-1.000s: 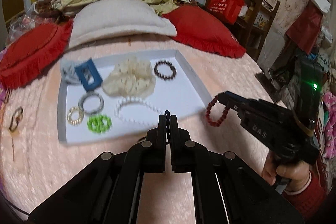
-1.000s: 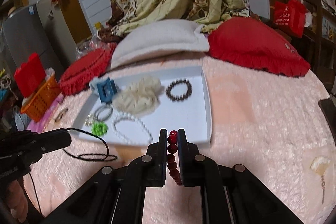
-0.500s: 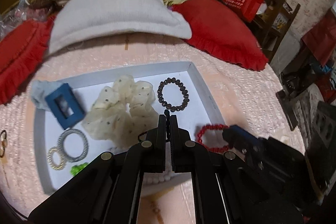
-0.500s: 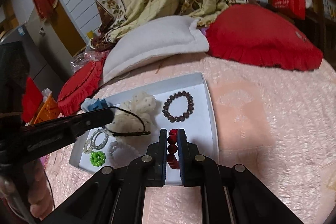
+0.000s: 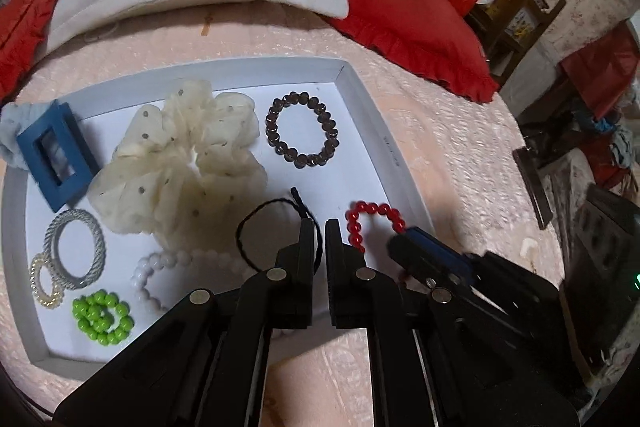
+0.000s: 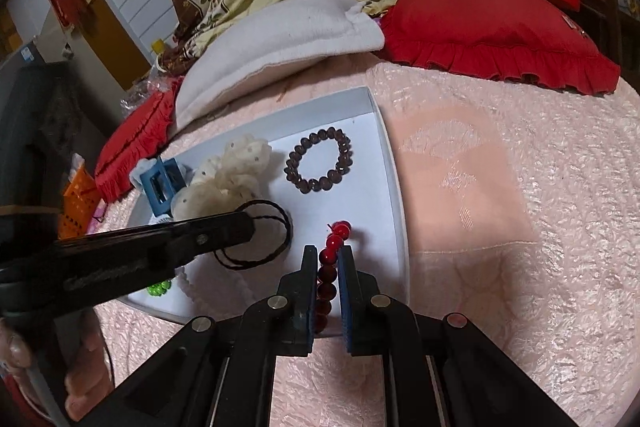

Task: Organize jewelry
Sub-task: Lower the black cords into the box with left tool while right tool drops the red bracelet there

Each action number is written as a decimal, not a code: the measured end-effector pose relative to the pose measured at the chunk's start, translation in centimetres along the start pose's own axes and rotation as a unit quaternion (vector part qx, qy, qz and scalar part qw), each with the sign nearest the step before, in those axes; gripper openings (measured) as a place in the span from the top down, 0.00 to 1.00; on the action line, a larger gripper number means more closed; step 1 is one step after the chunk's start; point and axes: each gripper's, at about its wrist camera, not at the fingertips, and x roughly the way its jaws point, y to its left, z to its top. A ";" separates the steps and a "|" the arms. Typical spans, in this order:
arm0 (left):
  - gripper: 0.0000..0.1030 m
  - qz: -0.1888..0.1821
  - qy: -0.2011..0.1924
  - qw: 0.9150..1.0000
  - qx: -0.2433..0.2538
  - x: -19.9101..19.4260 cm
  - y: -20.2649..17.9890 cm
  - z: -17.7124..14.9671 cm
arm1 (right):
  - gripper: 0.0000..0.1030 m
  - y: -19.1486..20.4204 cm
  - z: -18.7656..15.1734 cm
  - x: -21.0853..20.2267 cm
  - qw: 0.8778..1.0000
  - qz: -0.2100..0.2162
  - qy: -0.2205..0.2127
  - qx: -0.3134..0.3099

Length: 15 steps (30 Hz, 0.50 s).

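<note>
Red bead bracelet in right claw; no legible writing.

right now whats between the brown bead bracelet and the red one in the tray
Only bare white tray floor lies between the brown bead bracelet and the red bead bracelet, held by the right gripper; the left wrist view shows it best.

Left gripper: matte black, flat parallel fingers, linkage arms fastened by round silver pivot screws. Right gripper: identical black build, blue inner finger pads. Left hand: bare skin gripping the handle.
</note>
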 end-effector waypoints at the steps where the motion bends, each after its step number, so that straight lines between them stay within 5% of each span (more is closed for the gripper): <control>1: 0.86 -0.001 -0.004 1.000 0.001 -0.4 0.0 -0.3 | 0.88 0.1 0.0 0.0 1.000 -0.002 0.000 -0.002; 4: 0.67 -0.014 -0.022 1.000 -0.006 -2.4 0.5 -1.3 | 0.71 0.3 -0.1 -0.4 1.000 -0.006 -0.005 -0.002; 9: 0.66 -0.022 -0.041 0.999 -0.017 -5.5 2.0 -3.1 | 0.69 0.2 -0.4 -1.9 1.000 -0.012 -0.017 -0.001; 15: 0.66 0.102 -0.087 0.991 -0.016 -9.5 6.7 -6.6 | 0.69 -0.7 -0.7 -4.3 0.997 -0.053 -0.055 0.003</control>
